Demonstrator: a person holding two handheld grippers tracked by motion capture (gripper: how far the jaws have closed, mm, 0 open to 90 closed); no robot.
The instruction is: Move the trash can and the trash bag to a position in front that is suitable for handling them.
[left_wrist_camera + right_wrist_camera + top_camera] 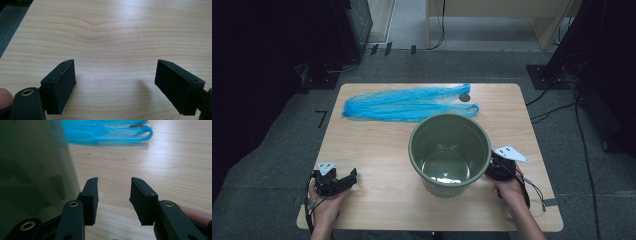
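Overhead, right gripper [493, 167] beside bucket [449, 152]; close views: both jaws apart, left gripper [115, 85] wider.

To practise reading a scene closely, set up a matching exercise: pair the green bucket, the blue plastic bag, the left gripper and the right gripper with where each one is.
Things:
1. green bucket
2. blue plastic bag
3. left gripper
4. right gripper

Places:
A. lying flat at the far side of the table
B. close beside the bucket's wall, jaws apart
C. standing upright near the table's middle
D. over bare wood at the near left corner, jaws wide

Pairs: 1-C, 2-A, 3-D, 4-B
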